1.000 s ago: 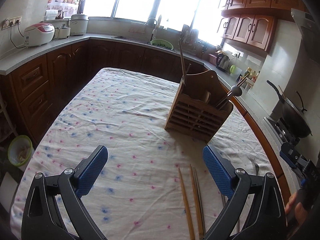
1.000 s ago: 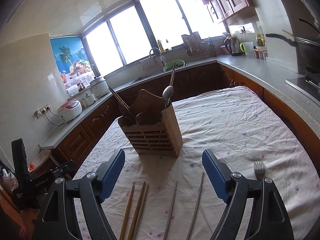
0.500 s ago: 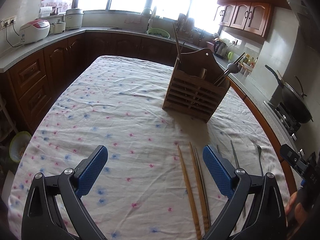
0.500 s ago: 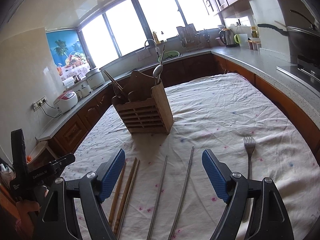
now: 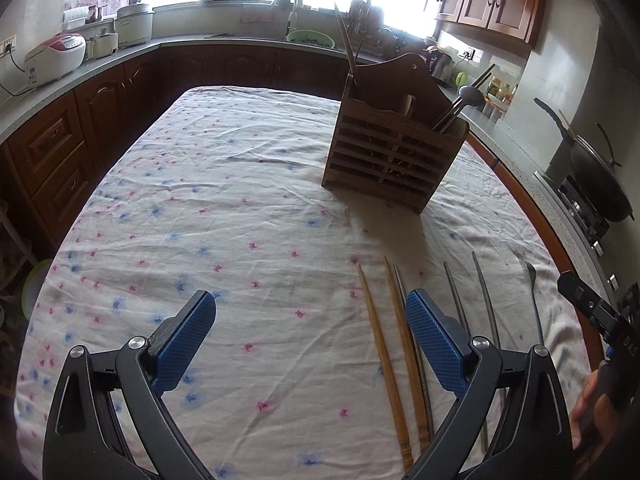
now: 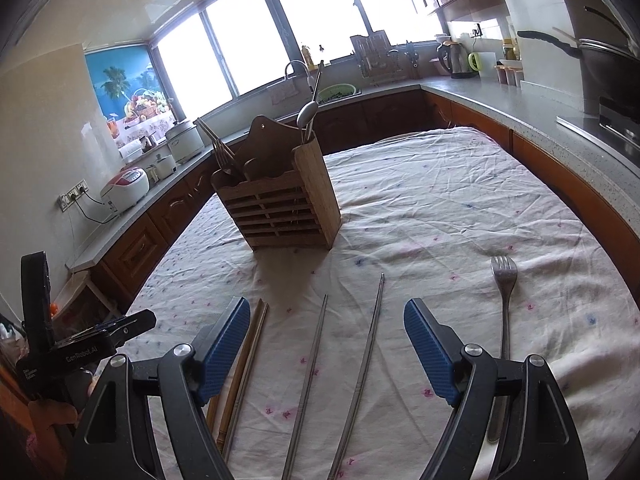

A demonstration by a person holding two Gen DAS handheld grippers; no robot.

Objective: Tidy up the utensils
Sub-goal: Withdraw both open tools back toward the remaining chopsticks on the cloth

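Both grippers lower; four chopsticks (image 6: 312,364), one fork (image 6: 505,304).

On the flowered tablecloth (image 6: 440,208) lie two thin silver metal chopsticks (image 6: 340,360), one silver metal fork (image 6: 505,280) and two brown wooden chopsticks (image 5: 394,344), with perhaps a third thin grey stick (image 5: 400,284) tucked beside them, hard to tell. One slatted brown wooden utensil holder (image 6: 280,212) stands upright, one silver spoon (image 6: 307,114) among its contents.

Flower-print tablecloth (image 6: 440,200) (creased): wooden caddy (image 6: 280,208), 5 chopsticks (image 6: 312,364), fork (image 6: 505,300).
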